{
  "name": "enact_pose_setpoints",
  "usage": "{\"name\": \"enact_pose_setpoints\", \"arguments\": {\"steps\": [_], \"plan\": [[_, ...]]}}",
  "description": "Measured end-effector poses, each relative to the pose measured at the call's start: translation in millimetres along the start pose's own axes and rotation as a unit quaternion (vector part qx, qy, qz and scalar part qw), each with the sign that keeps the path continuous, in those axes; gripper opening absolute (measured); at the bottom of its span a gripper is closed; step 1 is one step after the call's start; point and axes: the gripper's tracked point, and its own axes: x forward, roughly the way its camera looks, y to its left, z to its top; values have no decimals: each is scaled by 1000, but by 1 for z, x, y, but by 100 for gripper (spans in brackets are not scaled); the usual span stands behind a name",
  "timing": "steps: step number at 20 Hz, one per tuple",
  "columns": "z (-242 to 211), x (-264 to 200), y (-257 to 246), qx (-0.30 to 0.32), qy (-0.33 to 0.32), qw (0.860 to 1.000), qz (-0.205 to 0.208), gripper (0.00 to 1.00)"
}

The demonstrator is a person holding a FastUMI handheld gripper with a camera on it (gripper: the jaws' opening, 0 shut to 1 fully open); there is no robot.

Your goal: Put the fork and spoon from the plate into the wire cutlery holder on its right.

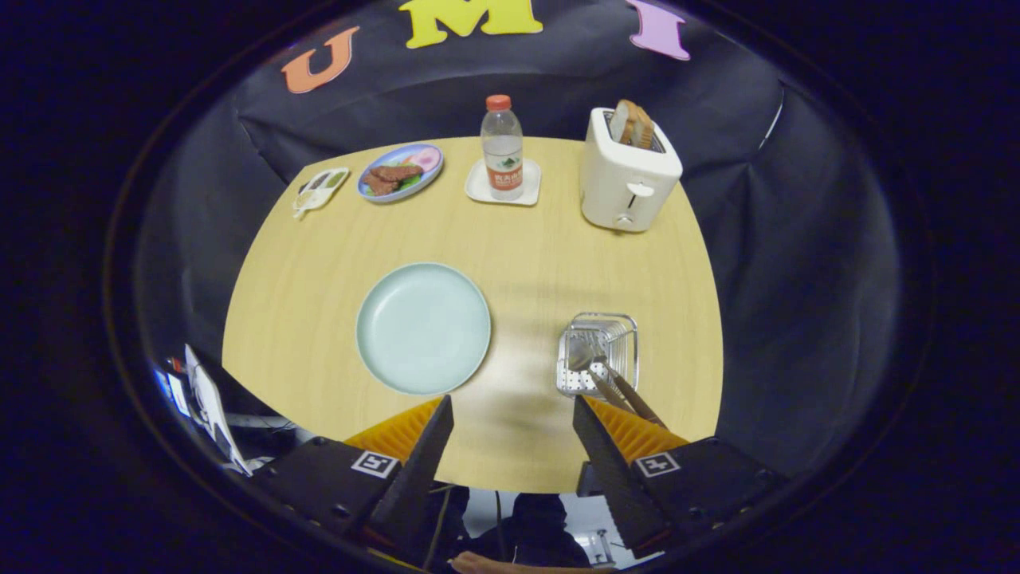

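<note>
The fork and spoon (612, 379) stand together in the wire cutlery holder (599, 353), heads down on its floor, handles leaning back toward the gripper so their ends nearly meet the right finger's tip; which handle belongs to which piece cannot be told. The holder sits just ahead of that right finger. The plate (423, 328) lies ahead of the left finger and slightly beyond it — bare, pale green, well apart from the holder.

The gripper (513, 418) is held high above the near edge of the round wooden table (542, 263), looking steeply down over it, fingers spread wide with nothing between them but tabletop.

Far beyond the fingers stand a white toaster (627, 171) with bread slices (633, 123) poking out of its slots, a water bottle (502, 149) on a small white tray (504, 185), a blue-rimmed dish of food (401, 171), and a small white dish (319, 190) beside it.
</note>
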Motion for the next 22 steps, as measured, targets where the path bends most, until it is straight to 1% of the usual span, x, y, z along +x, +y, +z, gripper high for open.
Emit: {"name": "enact_pose_setpoints", "arguments": {"steps": [1, 5, 6, 8, 9, 10, 12, 13, 14, 16, 17, 18, 20, 22], "plan": [[4, -5, 8, -4, -18, 1000, -3, 96], [31, -34, 32, -14, -112, 993, -23, 96], [40, -43, 37, -12, -140, 990, -28, 97], [62, -66, 43, -14, -208, 977, -47, 97], [73, -79, 47, -15, -244, 968, -52, 97], [82, -93, 53, -14, -278, 959, -49, 97], [93, -123, 66, -10, -343, 939, -36, 96], [99, -139, 67, -6, -377, 926, -28, 96], [105, -157, 72, -1, -413, 911, -18, 96], [111, -196, 83, 1, -483, 876, 5, 96], [112, -208, 89, -6, -511, 859, 7, 96], [110, -215, 88, -13, -530, 848, -6, 96], [114, -205, 88, -31, -550, 834, -26, 96], [114, -207, 86, -31, -559, 828, -32, 96]]}}
